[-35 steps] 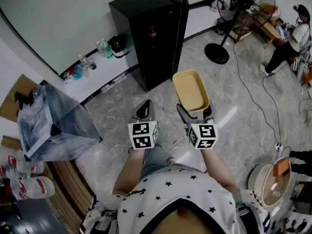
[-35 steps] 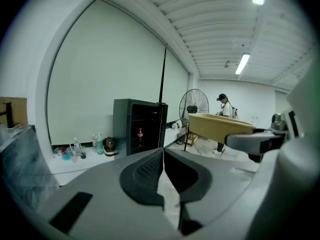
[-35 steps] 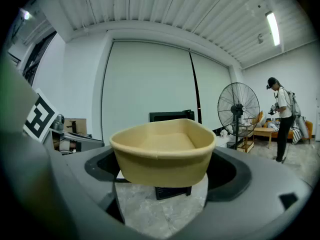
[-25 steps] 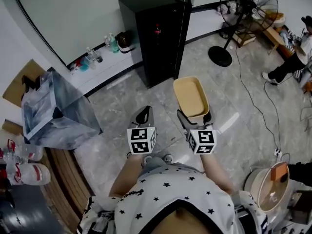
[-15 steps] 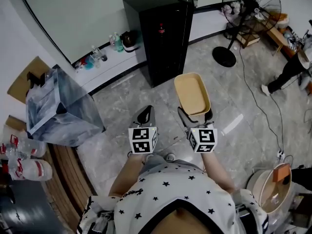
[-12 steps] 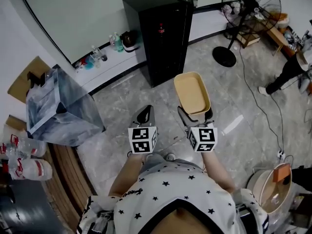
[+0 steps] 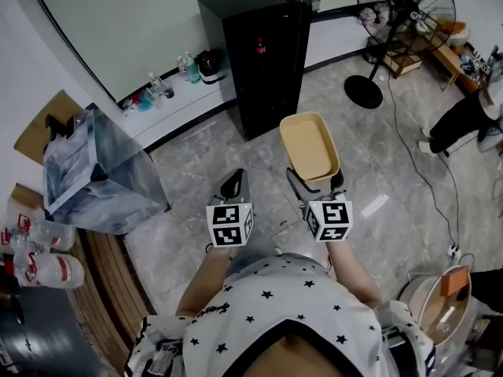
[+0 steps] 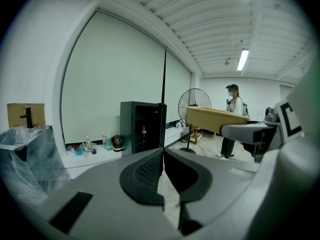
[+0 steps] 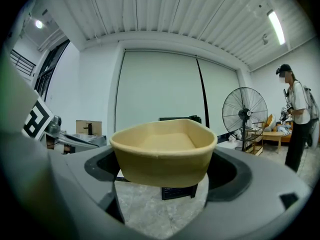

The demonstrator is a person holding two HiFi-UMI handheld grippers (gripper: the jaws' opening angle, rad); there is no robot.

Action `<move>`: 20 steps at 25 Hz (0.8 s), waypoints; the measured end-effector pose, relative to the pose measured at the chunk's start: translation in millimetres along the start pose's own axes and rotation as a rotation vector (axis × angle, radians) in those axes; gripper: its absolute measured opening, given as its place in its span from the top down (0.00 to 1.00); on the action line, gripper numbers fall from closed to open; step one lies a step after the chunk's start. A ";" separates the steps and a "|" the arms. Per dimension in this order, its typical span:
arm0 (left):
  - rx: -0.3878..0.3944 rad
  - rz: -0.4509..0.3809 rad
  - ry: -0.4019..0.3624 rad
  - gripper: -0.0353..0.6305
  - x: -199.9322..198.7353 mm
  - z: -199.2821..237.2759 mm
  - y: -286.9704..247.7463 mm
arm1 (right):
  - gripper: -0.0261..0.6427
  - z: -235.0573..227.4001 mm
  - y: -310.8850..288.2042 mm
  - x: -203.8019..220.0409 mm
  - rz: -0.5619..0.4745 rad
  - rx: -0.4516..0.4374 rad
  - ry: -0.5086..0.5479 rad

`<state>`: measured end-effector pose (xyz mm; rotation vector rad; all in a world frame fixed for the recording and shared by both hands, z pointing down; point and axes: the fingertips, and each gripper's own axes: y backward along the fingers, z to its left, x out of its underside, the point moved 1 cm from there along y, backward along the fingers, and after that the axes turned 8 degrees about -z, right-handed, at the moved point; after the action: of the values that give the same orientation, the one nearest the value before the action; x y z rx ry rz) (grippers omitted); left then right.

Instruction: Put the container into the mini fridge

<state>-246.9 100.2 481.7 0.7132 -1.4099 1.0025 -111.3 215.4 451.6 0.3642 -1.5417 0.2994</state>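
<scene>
- The mini fridge (image 7: 251, 53) stands against the wall ahead, well apart from the person. Its door (image 7: 302, 30) is swung open and shows edge-on in the head view.
- A cable (image 7: 405, 144) trails over the floor to the right; it becomes a trip risk only if the walk drifts that way.
- The container (image 7: 309, 148), tan and empty, hangs in the air between the person and the fridge. It is held by its near end alone, so a quick swing, or its far rim catching the door edge, could tilt it or pull it loose.
- The right gripper (image 7: 314, 188) has its jaws clamped on the container's near wall.
- The left gripper (image 7: 233, 184) hangs just beside it, jaws pressed together with nothing between them — free to steady the door.
- A bottle (image 7: 257, 52) stands inside the fridge and could be knocked over by a careless push.
</scene>
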 end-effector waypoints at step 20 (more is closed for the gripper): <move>0.010 0.001 0.029 0.93 -8.7 21.0 -113.5 | 0.19 -57.4 -94.8 12.4 0.009 0.023 -0.017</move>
<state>-155.1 30.4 492.8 0.7034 -1.3814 1.0173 -19.9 152.1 460.5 0.3788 -1.5579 0.3214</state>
